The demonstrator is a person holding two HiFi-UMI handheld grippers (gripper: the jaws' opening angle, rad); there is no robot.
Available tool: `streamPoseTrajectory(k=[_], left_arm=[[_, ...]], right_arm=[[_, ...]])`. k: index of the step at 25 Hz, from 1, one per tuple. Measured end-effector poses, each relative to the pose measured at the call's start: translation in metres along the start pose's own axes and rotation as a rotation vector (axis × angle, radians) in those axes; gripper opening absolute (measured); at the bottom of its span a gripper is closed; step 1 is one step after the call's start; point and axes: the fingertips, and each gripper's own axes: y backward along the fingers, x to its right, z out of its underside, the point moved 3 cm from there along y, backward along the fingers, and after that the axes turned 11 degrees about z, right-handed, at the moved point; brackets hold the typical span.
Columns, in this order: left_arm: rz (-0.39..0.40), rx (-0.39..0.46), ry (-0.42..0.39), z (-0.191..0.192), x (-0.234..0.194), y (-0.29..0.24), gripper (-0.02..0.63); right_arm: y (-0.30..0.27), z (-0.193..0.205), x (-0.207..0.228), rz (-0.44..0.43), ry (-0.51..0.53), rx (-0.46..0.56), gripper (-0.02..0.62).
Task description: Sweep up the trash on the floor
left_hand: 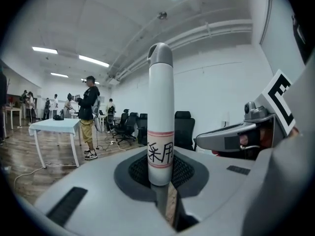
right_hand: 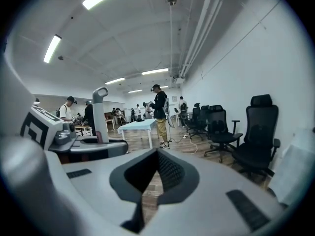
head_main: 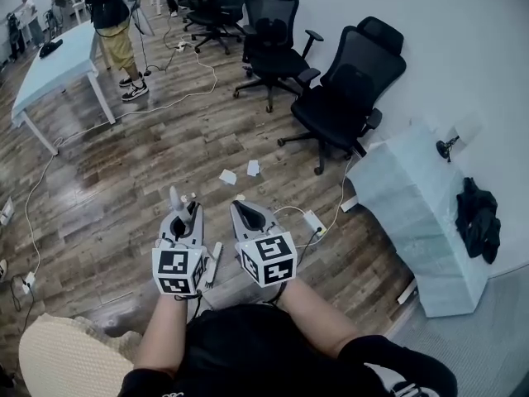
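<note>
The left hand-held gripper [head_main: 183,211] is clenched on a white handle [head_main: 174,198]; in the left gripper view the jaws press against the upright white tube [left_hand: 160,117] from both sides, and it carries a grey cap on top and a label with red bands and handwritten characters. What is at the handle's lower end cannot be made out. The right hand-held gripper [head_main: 248,213] sits just beside the left, both held low in front of the person; in the right gripper view its jaws are drawn almost together with only a thin slit of wood floor showing between the pads, and nothing is grasped.

The trash lies on the wood-plank floor [head_main: 124,180] just ahead of the two grippers: two white paper scraps, one [head_main: 227,176] to the left and one [head_main: 253,168] to the right, close together but apart, with a smaller pale bit [head_main: 239,197] nearer the right hand-held gripper; neither gripper touches them.

A white power strip [head_main: 314,222] with its cord lies on the floor to the right; black office chairs [head_main: 347,89] stand along the white wall beyond the scraps; a white worktop [head_main: 58,60] stands far left, with a standing person [head_main: 116,23] beside it; a block draped in white cloth [head_main: 421,213] at right carries a black bundle [head_main: 478,217].
</note>
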Motion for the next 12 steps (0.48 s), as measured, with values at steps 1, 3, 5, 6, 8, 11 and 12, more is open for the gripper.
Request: streamPoseTrajectory(k=[1,3,5,6,8,11,12], left_arm=[[0.008,0.009,0.001,-0.001,-0.004,0.002,0.032],[0.025,0.036,-0.001,-0.004,-0.013,0.007,0.032],[0.036,0.059,-0.005,-0.01,-0.021,0.014,0.032],[0.038,0.068,-0.006,-0.012,-0.027,0.017,0.032],[0.035,0.081,-0.002,-0.014,-0.043,0.025,0.032],[0.024,0.084,0.004,-0.01,-0.068,0.039,0.032],[0.022,0.083,0.004,-0.008,-0.076,0.044,0.032]], right_arm=[[-0.004,-0.001,-0.005,-0.005,0.001,-0.003,0.014],[-0.011,-0.004,-0.017,-0.013,0.004,-0.002,0.014],[-0.018,-0.007,-0.028,-0.012,0.002,0.004,0.014],[-0.022,-0.009,-0.034,-0.01,-0.002,0.007,0.014],[-0.031,-0.011,-0.049,-0.01,-0.003,0.012,0.012],[-0.042,-0.014,-0.077,-0.017,0.006,0.019,0.014],[-0.046,-0.014,-0.086,-0.017,0.008,0.02,0.014]])
